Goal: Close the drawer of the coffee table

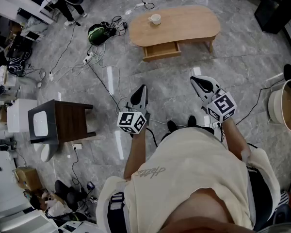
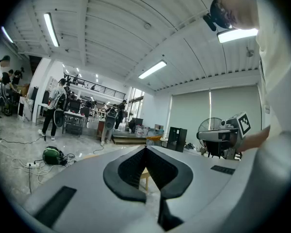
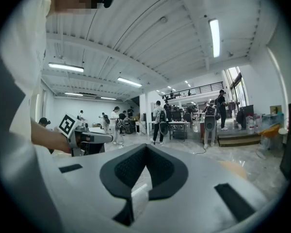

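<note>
In the head view the oval wooden coffee table [image 1: 184, 24] stands on the grey floor well ahead of me. Its drawer [image 1: 161, 50] is pulled out toward me on the near side. A white cup [image 1: 154, 19] sits on the tabletop. Both grippers are held up in front of the person's body, far short of the table. My left gripper [image 1: 143, 88] has its jaws closed tip to tip with nothing between them, as the left gripper view [image 2: 146, 148] shows. My right gripper [image 1: 196, 80] is likewise shut and empty [image 3: 145, 146].
A dark wooden side table [image 1: 63, 121] stands to the left. Cables, a power strip [image 1: 88, 58] and a green helmet [image 1: 97, 33] lie left of the coffee table. A round white tub [image 1: 282, 105] sits at the right edge. People stand in the background.
</note>
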A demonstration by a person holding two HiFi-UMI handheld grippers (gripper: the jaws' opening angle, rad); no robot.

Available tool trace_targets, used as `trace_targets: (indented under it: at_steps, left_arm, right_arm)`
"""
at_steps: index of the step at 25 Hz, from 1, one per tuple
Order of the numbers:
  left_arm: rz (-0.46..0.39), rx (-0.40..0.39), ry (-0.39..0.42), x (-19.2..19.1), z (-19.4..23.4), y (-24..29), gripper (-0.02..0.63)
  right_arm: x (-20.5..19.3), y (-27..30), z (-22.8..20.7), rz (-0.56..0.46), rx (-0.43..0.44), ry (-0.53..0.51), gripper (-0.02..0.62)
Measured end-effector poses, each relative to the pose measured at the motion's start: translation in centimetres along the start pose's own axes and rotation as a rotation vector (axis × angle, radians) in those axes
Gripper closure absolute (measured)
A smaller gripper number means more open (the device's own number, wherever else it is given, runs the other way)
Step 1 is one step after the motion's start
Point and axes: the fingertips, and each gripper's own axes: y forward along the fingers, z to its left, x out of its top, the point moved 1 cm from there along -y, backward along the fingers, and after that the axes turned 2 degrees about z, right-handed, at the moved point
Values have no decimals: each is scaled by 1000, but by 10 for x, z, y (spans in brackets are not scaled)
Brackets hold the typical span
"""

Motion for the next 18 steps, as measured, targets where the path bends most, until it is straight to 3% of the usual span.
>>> trace_targets:
  at_steps: [10,18]
  left_arm:
    - [-6,2,-3,8,20,-15,601]
    - [-31,-51,6,18,33,-23,601]
  right_arm:
    - [5,11,6,-15,-47,29,600]
    - [4,29,23,-22,-53,49,600]
